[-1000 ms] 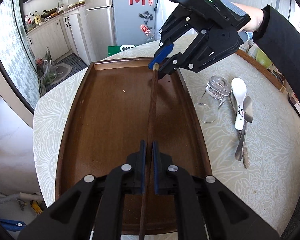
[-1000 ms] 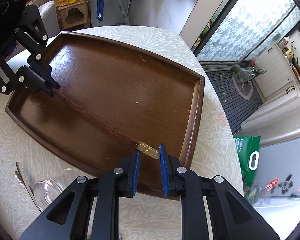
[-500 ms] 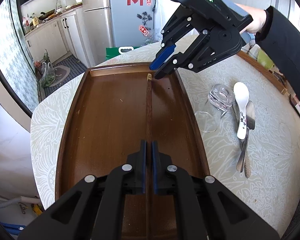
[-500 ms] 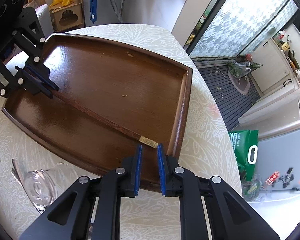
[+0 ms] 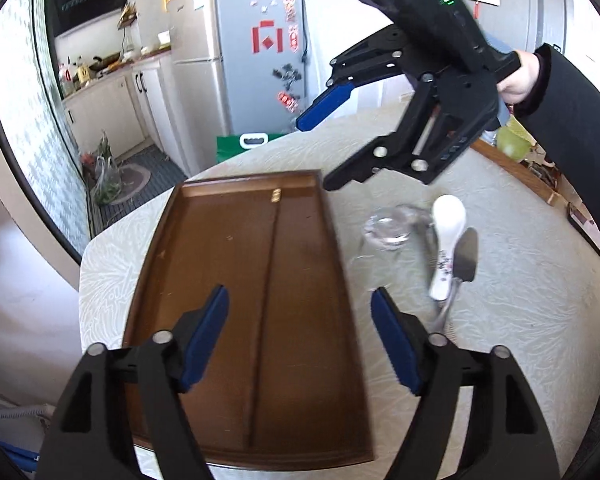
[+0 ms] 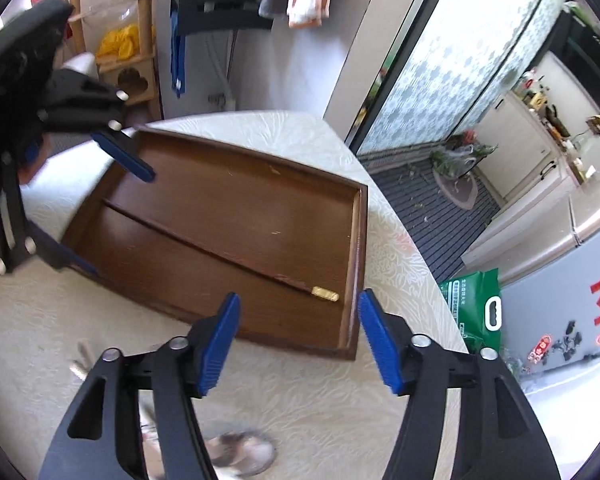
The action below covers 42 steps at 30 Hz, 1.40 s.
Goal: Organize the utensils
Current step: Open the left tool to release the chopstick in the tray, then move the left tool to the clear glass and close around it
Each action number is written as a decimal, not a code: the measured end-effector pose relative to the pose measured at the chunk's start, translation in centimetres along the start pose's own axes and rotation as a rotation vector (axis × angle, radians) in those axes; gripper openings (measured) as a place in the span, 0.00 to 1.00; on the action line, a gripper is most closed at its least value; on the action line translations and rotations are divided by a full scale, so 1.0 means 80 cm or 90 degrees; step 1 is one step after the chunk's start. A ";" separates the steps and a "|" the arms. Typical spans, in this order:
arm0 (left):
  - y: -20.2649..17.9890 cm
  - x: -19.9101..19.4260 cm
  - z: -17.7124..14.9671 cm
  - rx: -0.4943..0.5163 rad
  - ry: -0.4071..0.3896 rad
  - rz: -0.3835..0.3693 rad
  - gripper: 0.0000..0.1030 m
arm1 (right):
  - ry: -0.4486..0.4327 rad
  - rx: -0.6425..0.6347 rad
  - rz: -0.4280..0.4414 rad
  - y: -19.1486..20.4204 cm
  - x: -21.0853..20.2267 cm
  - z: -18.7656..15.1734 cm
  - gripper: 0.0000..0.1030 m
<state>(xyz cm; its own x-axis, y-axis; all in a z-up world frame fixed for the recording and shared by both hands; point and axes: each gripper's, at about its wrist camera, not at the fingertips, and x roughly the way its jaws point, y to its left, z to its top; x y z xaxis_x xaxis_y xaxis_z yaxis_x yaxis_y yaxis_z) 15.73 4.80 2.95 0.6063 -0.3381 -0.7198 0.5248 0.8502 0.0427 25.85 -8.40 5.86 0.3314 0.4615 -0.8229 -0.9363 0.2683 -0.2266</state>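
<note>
Now both grippers hang above the counter [image 5: 520, 320] with their jaws opening and nothing between them. The left gripper [image 5: 300, 340] points steeply down over the near end of the brown wooden tray [image 5: 332, 240]; its blue pads [image 5: 204, 336] stand wide on either side of the dark chopstick [image 5: 270, 280], clear of it. That chopstick lies flat on the tray floor, running lengthwise, its gold-capped end [image 6: 325, 293] close to the tray's far wall as the left wrist camera sees it.

The right gripper [image 5: 320, 148] is held up over the tray's far right corner, tilted down toward it, one blue pad high and the other finger low, with empty air between. A hand [image 5: 516, 80] in a dark sleeve [image 5: 568, 128] grips its handle from the right. In the right wrist view its own fingers straddle the tray's near corner from above, touching neither the tray nor the chopstick.

Beside the tray on the counter lie a clear glass [image 5: 388, 228] on its side, a white ceramic spoon [image 5: 446, 244] and a metal spoon [image 5: 464, 256], close together.
</note>
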 end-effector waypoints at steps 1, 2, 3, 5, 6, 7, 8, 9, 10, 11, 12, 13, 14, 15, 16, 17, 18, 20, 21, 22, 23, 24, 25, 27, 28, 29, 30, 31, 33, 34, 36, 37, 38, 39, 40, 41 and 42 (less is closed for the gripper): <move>-0.007 -0.001 0.000 0.002 -0.002 -0.005 0.76 | -0.007 0.005 -0.004 0.006 -0.011 -0.006 0.66; -0.013 -0.001 -0.001 0.004 -0.003 -0.011 0.78 | -0.011 0.009 -0.007 0.009 -0.017 -0.010 0.67; -0.020 0.000 -0.002 0.005 -0.005 -0.017 0.79 | -0.013 0.015 -0.012 0.014 -0.024 -0.014 0.68; -0.032 0.001 -0.005 0.006 -0.004 -0.027 0.81 | -0.022 0.029 -0.024 0.023 -0.038 -0.025 0.74; -0.039 0.002 -0.006 0.008 -0.003 -0.032 0.82 | -0.028 0.037 -0.027 0.028 -0.044 -0.030 0.75; -0.046 0.004 -0.008 0.011 -0.004 -0.036 0.83 | -0.032 0.045 -0.028 0.033 -0.049 -0.034 0.77; -0.052 0.004 -0.009 0.011 -0.005 -0.040 0.83 | -0.036 0.055 -0.030 0.037 -0.053 -0.038 0.77; -0.060 0.006 -0.010 0.010 -0.008 -0.048 0.83 | -0.039 0.067 -0.034 0.041 -0.057 -0.042 0.77; -0.064 0.006 -0.011 0.008 -0.011 -0.054 0.84 | -0.040 0.075 -0.039 0.045 -0.058 -0.045 0.77; -0.067 0.007 -0.011 0.003 -0.014 -0.058 0.84 | -0.044 0.084 -0.044 0.051 -0.060 -0.048 0.78; -0.072 0.009 -0.011 -0.003 -0.018 -0.062 0.84 | -0.047 0.094 -0.047 0.056 -0.061 -0.052 0.78; -0.075 0.011 -0.011 -0.009 -0.020 -0.065 0.84 | -0.048 0.103 -0.050 0.061 -0.062 -0.055 0.78; -0.078 0.012 -0.011 -0.014 -0.022 -0.068 0.84 | -0.049 0.109 -0.055 0.066 -0.061 -0.058 0.78; -0.080 0.013 -0.010 -0.019 -0.029 -0.069 0.84 | -0.050 0.115 -0.058 0.070 -0.061 -0.060 0.78; -0.081 0.014 -0.009 -0.023 -0.032 -0.071 0.84 | -0.055 0.126 -0.060 0.074 -0.062 -0.064 0.78; -0.081 0.016 -0.007 -0.029 -0.031 -0.070 0.84 | -0.063 0.139 -0.062 0.076 -0.065 -0.067 0.78; -0.080 0.019 -0.005 -0.031 -0.026 -0.065 0.84 | -0.070 0.151 -0.060 0.077 -0.068 -0.070 0.78; -0.081 0.023 0.001 -0.021 -0.015 -0.052 0.84 | -0.085 0.180 -0.071 0.073 -0.073 -0.077 0.78; -0.082 0.025 0.003 -0.014 -0.014 -0.049 0.84 | -0.094 0.200 -0.078 0.067 -0.074 -0.080 0.78; -0.082 0.026 0.007 -0.009 -0.016 -0.043 0.84 | -0.098 0.214 -0.080 0.063 -0.074 -0.083 0.78; -0.077 0.028 0.009 -0.010 -0.016 -0.045 0.84 | -0.103 0.227 -0.079 0.059 -0.073 -0.086 0.78; -0.075 0.030 0.012 -0.016 -0.014 -0.053 0.84 | -0.109 0.238 -0.076 0.054 -0.072 -0.089 0.78; -0.072 0.032 0.013 -0.022 -0.013 -0.056 0.84 | -0.111 0.244 -0.072 0.052 -0.068 -0.090 0.78; -0.069 0.038 0.014 -0.025 -0.008 -0.058 0.84 | -0.106 0.246 -0.068 0.051 -0.061 -0.095 0.78; -0.068 0.041 0.013 -0.024 -0.006 -0.061 0.84 | -0.105 0.243 -0.065 0.051 -0.056 -0.097 0.78; -0.068 0.044 0.013 -0.023 -0.004 -0.062 0.84 | -0.104 0.240 -0.061 0.052 -0.053 -0.099 0.78; -0.069 0.049 0.013 -0.021 -0.003 -0.066 0.84 | -0.104 0.236 -0.057 0.052 -0.052 -0.100 0.78; -0.069 0.051 0.013 -0.021 -0.005 -0.070 0.84 | -0.100 0.230 -0.052 0.053 -0.048 -0.099 0.78; -0.068 0.058 0.013 -0.023 -0.001 -0.072 0.84 | -0.091 0.211 -0.048 0.055 -0.042 -0.095 0.73; -0.068 0.062 0.014 -0.026 -0.001 -0.077 0.84 | -0.095 0.204 -0.044 0.055 -0.042 -0.090 0.72; -0.069 0.068 0.015 -0.026 0.005 -0.079 0.84 | -0.103 0.208 -0.036 0.053 -0.041 -0.087 0.72; -0.070 0.071 0.017 -0.023 0.007 -0.080 0.84 | -0.104 0.208 -0.032 0.053 -0.039 -0.086 0.72; -0.071 0.072 0.018 -0.018 0.006 -0.081 0.84 | -0.105 0.207 -0.029 0.053 -0.037 -0.086 0.72; -0.072 0.073 0.019 -0.014 0.005 -0.082 0.84 | -0.103 0.207 -0.025 0.053 -0.035 -0.086 0.72; -0.072 0.075 0.020 -0.014 0.006 -0.083 0.84 | -0.100 0.204 -0.017 0.054 -0.031 -0.087 0.72; -0.072 0.077 0.022 -0.015 0.007 -0.086 0.84 | -0.097 0.203 -0.012 0.054 -0.029 -0.088 0.72; -0.072 0.078 0.024 -0.015 0.006 -0.087 0.84 | -0.095 0.205 -0.011 0.053 -0.028 -0.089 0.72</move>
<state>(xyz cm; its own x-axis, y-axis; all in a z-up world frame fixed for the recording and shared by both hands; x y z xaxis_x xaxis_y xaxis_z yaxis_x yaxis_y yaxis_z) 17.59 -2.98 -0.45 0.5240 -0.4480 -0.7244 0.5876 0.8058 -0.0732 20.31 -14.29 3.02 0.3824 0.5665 -0.7300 -0.8538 0.5186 -0.0448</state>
